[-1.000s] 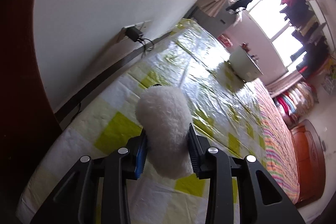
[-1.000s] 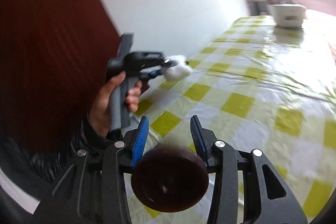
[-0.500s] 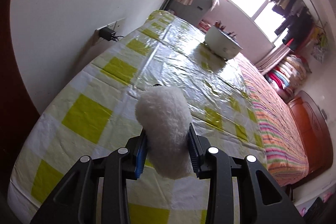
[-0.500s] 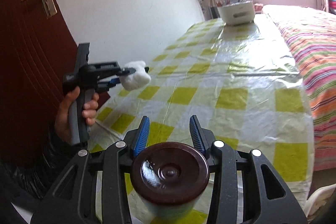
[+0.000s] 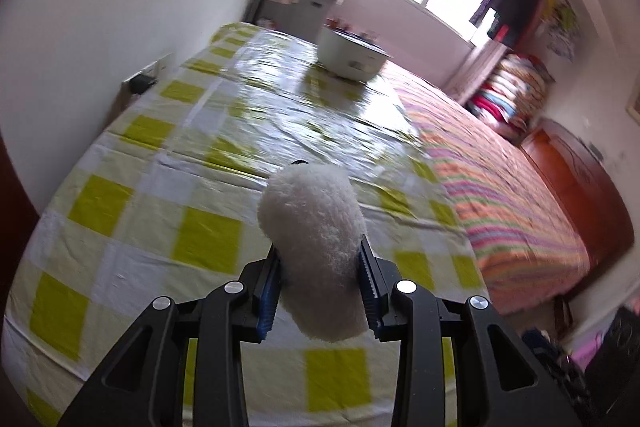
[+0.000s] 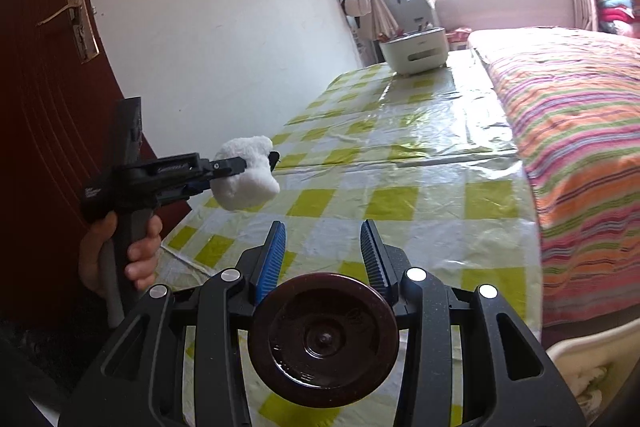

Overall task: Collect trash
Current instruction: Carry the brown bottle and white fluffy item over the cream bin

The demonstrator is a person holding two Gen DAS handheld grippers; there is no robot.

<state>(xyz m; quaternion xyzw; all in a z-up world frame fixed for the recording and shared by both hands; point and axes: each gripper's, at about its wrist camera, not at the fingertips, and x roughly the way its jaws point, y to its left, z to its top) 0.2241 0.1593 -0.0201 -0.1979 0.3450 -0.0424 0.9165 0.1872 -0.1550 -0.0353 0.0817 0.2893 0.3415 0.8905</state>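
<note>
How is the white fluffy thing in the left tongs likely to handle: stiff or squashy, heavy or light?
The white fluffy wad probably squashes easily: it narrows where the left tongs pinch it. Likely light, since it juts out unsupported. Its fuzzy surface should resist slipping.

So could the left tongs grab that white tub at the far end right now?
Probably not yet: the left tongs are already clamped on a fluffy white wad, and the white tub sits far across the checked table.

Both grippers are made of black plastic. On the right gripper (image 6: 323, 251) two fingers with blue ribbed pads (image 6: 273, 255) are seen, and round silver screws (image 6: 416, 274) are set on its black linkage arms. The left gripper (image 5: 320, 281) is built the same. Its grey handle (image 6: 120, 267) is seen under a black body with small white lettering.
</note>
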